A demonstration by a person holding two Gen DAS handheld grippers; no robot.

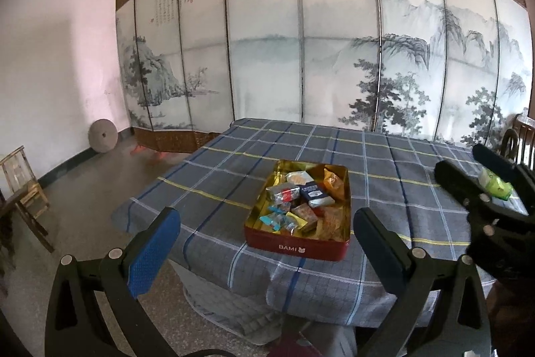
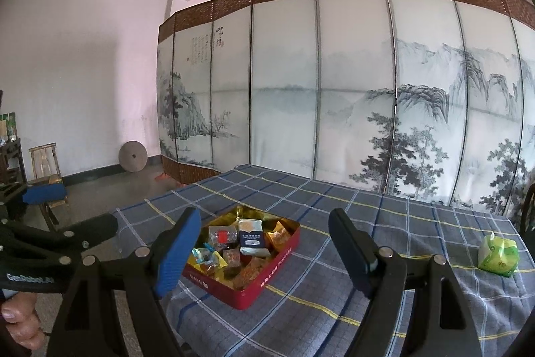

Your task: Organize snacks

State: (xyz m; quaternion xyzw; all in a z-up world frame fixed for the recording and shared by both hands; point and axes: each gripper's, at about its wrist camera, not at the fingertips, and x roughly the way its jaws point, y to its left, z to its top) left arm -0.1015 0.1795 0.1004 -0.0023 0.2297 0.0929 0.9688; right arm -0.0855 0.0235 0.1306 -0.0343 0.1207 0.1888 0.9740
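Note:
A red BAMI tin (image 1: pixel 297 248) with a gold inside stands open on the checked tablecloth and holds several wrapped snacks (image 1: pixel 301 199). It also shows in the right wrist view (image 2: pixel 249 293). A green and white snack packet (image 2: pixel 498 256) lies alone on the cloth to the right of the tin. My left gripper (image 1: pixel 265 248) is open and empty, in front of the tin's near edge. My right gripper (image 2: pixel 264 248) is open and empty above the tin's right side. In the left wrist view the right gripper (image 1: pixel 468 166) stands in front of the green packet (image 1: pixel 496 184).
The table (image 1: pixel 234 176) has a grey-blue checked cloth hanging over its front edge. A folding screen (image 1: pixel 334 39) with a painted landscape stands close behind it. A wooden chair (image 1: pixel 23 186) and a round stone (image 1: pixel 103 136) are at the left on the floor. Another chair (image 1: pixel 520 139) is at the right.

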